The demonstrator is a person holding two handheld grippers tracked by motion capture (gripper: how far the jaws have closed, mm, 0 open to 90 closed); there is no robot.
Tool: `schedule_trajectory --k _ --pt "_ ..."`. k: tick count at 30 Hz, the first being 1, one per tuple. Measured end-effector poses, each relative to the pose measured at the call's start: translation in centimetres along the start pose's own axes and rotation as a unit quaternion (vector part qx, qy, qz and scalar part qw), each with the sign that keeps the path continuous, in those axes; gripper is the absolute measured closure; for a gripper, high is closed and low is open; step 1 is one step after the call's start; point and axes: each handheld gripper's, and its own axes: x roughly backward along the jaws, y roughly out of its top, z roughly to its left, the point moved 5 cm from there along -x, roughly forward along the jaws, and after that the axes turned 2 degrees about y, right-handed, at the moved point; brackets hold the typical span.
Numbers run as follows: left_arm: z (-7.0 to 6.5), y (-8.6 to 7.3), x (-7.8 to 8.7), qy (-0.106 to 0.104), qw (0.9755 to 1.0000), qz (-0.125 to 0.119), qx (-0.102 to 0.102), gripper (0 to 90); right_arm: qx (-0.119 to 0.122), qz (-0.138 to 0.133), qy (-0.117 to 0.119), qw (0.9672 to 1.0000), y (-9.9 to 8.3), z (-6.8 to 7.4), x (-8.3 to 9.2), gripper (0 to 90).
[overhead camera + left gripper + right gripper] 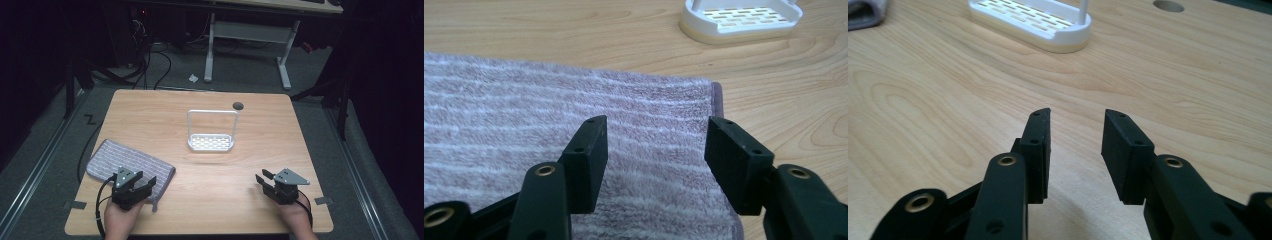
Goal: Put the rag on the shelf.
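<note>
On the pale wooden worktop (150,115), in a dark room, a white rack (211,142) stands mid-table, the left gripper (654,150) wide-jawed over a striped towel (107,160), the right gripper (1075,150) narrowly parted, empty.

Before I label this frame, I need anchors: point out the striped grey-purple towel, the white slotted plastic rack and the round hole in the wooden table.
striped grey-purple towel (125,161): high view, middle of cloth.
white slotted plastic rack (211,143): high view, slotted base.
round hole (238,105): high view, its centre.
</note>
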Motion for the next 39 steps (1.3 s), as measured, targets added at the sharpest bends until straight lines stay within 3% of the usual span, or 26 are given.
schedule_trajectory --k 3,6,8,10,12,16,18,19,20,24,25,26,27,32,33,34,35,39 --pt "0.1 -0.3 -0.4 -0.001 0.9999 0.011 -0.007 42.2 -0.025 0.010 0.000 0.9996 -0.5 -0.3 -0.3 61.6" --pt "0.1 -0.6 -0.7 -0.002 0.9997 0.019 -0.015 44.0 -0.016 0.015 -0.004 0.9997 -0.6 -0.1 -0.2 61.8" --pt "0.2 -1.0 -0.8 -0.001 0.9996 0.024 -0.015 56.4 -0.009 0.014 -0.004 0.9999 -0.3 0.3 -0.2 62.0" --pt "0.4 -1.6 -1.1 -0.006 0.9989 0.045 -0.009 77.6 -0.008 0.012 0.000 0.9999 -0.1 0.7 -0.3 62.3" --pt "0.4 -1.8 -1.2 -0.005 0.9988 0.048 -0.013 85.9 -0.001 0.010 0.004 0.9999 0.2 1.1 -0.7 63.0" --pt "-0.3 -1.9 -1.2 -0.003 0.9984 0.048 -0.029 88.3 0.000 0.014 0.017 0.9998 0.5 1.7 -1.3 65.1" --pt "-2.1 -2.0 -1.2 -0.027 0.9969 0.057 -0.047 88.4 -0.001 0.016 0.025 0.9996 0.6 2.1 -1.5 66.2" --pt "-2.1 -2.0 -1.2 -0.027 0.9969 0.057 -0.047 88.3 -0.001 0.016 0.025 0.9996 0.6 2.1 -1.5 66.2" --pt "-3.8 -2.2 -1.3 -0.056 0.9949 0.065 -0.053 88.3 0.001 0.016 0.029 0.9994 0.7 2.4 -1.6 66.7" --pt "-7.8 -2.2 -1.9 -0.100 0.9886 0.076 -0.083 88.3 -0.003 0.015 0.037 0.9992 0.7 2.7 -1.6 69.4" --pt "-7.8 -2.2 -1.9 -0.100 0.9886 0.076 -0.083 88.3 -0.004 0.016 0.041 0.9990 0.7 2.8 -1.6 71.7" --pt "-8.6 -2.1 -2.2 -0.109 0.9866 0.078 -0.094 88.2 -0.002 0.019 0.044 0.9989 0.7 2.9 -1.6 75.3" --pt "-10.3 -2.0 -2.8 -0.133 0.9829 0.078 -0.101 88.3 -0.001 0.022 0.045 0.9987 0.7 3.0 -1.6 78.2" --pt "-13.8 -1.7 -4.0 -0.176 0.9727 0.090 -0.121 88.1 0.008 0.029 0.055 0.9981 0.8 3.8 -1.6 83.5" --pt "-13.8 -1.7 -4.0 -0.176 0.9727 0.090 -0.121 88.0 0.008 0.029 0.055 0.9981 0.8 3.8 -1.6 83.5" --pt "-14.6 -1.7 -4.1 -0.185 0.9705 0.091 -0.125 87.8 0.013 0.027 0.058 0.9978 1.0 4.4 -1.6 83.9" --pt "-16.1 -1.9 -4.2 -0.205 0.9657 0.090 -0.131 87.6 0.016 0.024 0.061 0.9977 1.2 4.7 -1.6 84.1" --pt "-18.2 -2.3 -3.9 -0.233 0.9565 0.093 -0.149 85.5 0.031 0.023 0.088 0.9954 1.5 6.6 -1.6 84.5"
